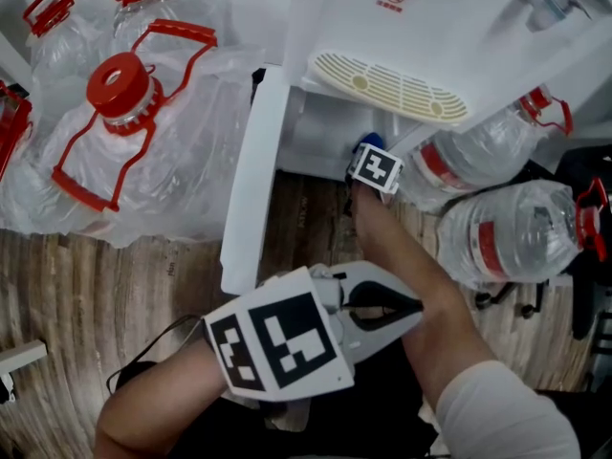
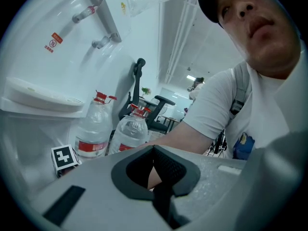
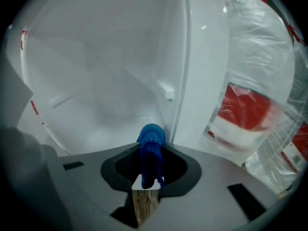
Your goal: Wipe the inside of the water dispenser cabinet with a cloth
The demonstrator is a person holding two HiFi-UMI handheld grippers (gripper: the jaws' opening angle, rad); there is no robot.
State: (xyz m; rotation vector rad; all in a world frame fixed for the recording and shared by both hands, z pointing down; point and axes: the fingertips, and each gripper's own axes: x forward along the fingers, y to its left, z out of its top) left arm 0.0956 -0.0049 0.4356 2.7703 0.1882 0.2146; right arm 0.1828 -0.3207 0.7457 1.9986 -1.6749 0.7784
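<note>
View down onto the water dispenser, its cabinet door [image 1: 251, 185] swung open toward my left so that the cabinet [image 3: 106, 90] below the drip tray [image 1: 387, 86] can be reached from the front.

(a) My right tool [image 3: 150, 149] is extended forward at the cabinet mouth. Its jaws are clamped on the blue cloth [image 3: 152, 135], which stands bunched between them with a rounded wad protruding past the tips. I grip the cloth this way so that fabric, not the jaw ends, meets the white wall. In the right gripper view the wad lies just above the cabinet floor, close to the upright front edge. Whether it is pressing on the surface or just clear of it is uncertain, since the wide lens flattens that gap.

(b) My left tool [image 2: 155, 153] is drawn back near my body, above the wooden floor [image 1: 115, 295] and well apart from the dispenser. Its jaws are closed together with nothing between them. I judge it is kept there to leave the narrow opening free for the working arm.

(c) Large water bottles stand to the left [image 1: 143, 151] and lie to the right [image 1: 516, 232], outside the cabinet. The right-hand ones crowd my forearm.

The wipe appears to be at an early or middle stage. The interior shows no mark that would tell how much is done.
</note>
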